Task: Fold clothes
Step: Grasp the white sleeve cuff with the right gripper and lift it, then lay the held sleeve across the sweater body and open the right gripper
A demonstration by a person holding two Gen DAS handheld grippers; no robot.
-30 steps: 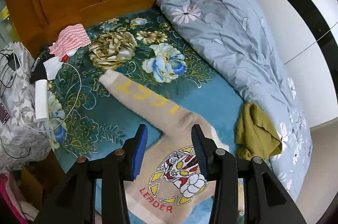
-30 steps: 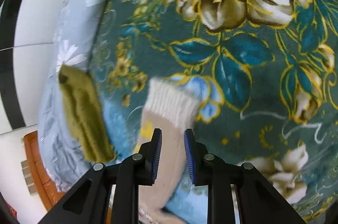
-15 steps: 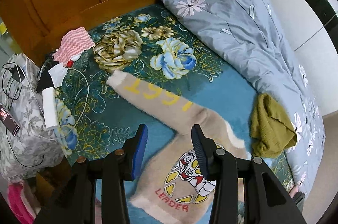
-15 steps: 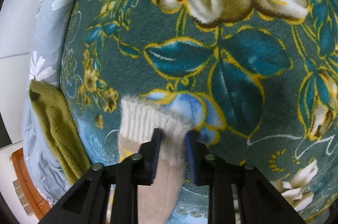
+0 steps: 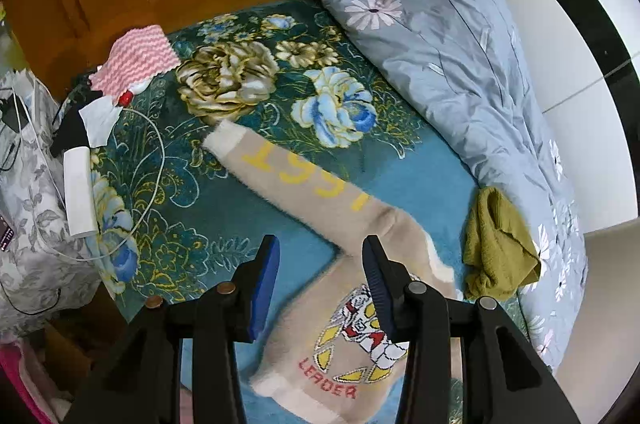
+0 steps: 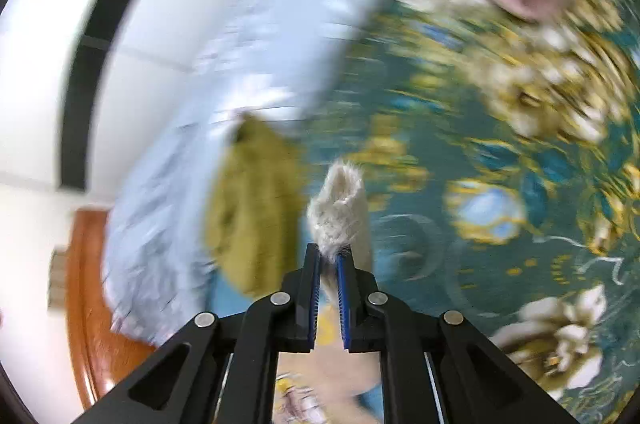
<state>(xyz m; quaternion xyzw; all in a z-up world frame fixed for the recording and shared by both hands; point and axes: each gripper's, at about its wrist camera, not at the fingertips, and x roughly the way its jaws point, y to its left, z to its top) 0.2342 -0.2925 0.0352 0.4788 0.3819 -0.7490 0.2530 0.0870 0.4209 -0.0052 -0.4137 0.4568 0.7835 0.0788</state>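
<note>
Right gripper (image 6: pixel 329 258) now lifts cuff (image 6: pixel 338 207), pinched between fingers; left gripper (image 5: pixel 320 264) half-open, empty. Keep pinch firm, carry sleeve across sweater (image 5: pixel 352 320).

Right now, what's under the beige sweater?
The beige sweater lies on the teal floral blanket, which shows all around it. Whatever is beneath its body is covered; nothing visibly pokes out.

My left wrist view is evenly lit, sharp, with soft shadows and dark curved fisheye corners; my right wrist view smears with motion blur everywhere beyond my gripper
</note>
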